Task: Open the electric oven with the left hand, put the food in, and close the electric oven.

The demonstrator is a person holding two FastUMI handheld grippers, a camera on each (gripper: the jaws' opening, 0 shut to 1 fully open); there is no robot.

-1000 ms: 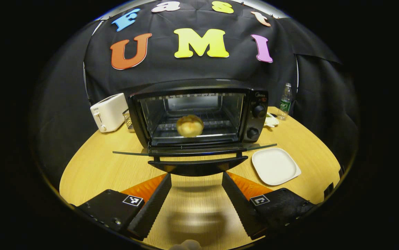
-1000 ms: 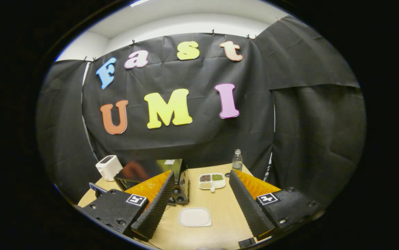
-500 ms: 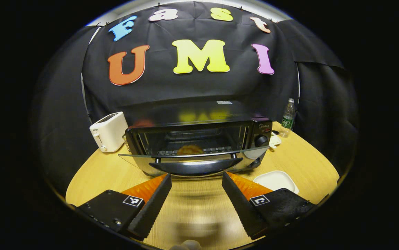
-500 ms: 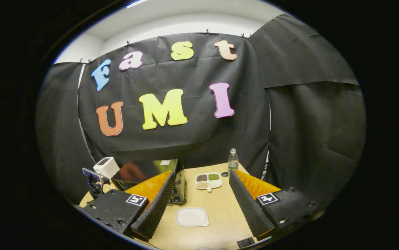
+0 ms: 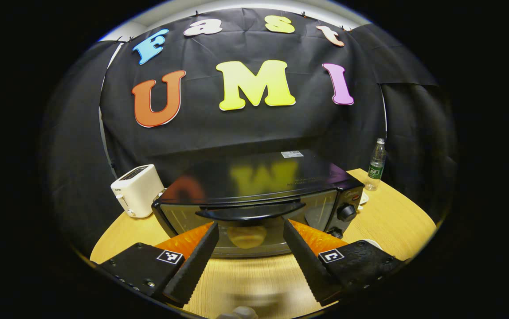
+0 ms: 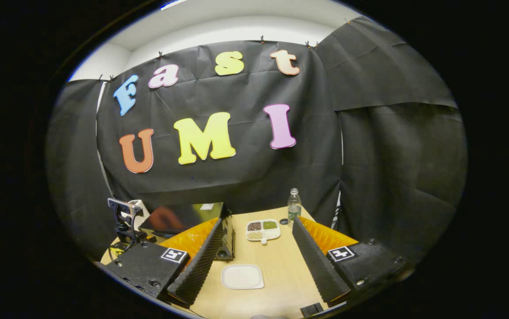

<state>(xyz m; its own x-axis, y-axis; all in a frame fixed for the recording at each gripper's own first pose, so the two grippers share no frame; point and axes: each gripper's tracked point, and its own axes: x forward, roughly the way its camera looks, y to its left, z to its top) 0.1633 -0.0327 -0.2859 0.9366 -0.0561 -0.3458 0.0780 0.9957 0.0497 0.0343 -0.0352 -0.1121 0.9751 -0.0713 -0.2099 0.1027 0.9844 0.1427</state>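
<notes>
With the door (image 5: 245,226) up against the oven (image 5: 254,186) and the bun (image 5: 247,236) inside at 12 o'clock, I held my left gripper (image 5: 248,248) wide below the handle (image 5: 250,212); my right gripper (image 6: 254,261) waited wide, clear over the plate (image 6: 242,276).

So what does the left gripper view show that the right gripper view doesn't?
Left gripper view: the front of the black electric oven, its glass door closed, the round golden bread roll behind the glass. Right gripper view: the grains in the white divided dish, the whole white square plate. Both: the oven, the white toaster, the clear plastic bottle, the wooden table.
</notes>
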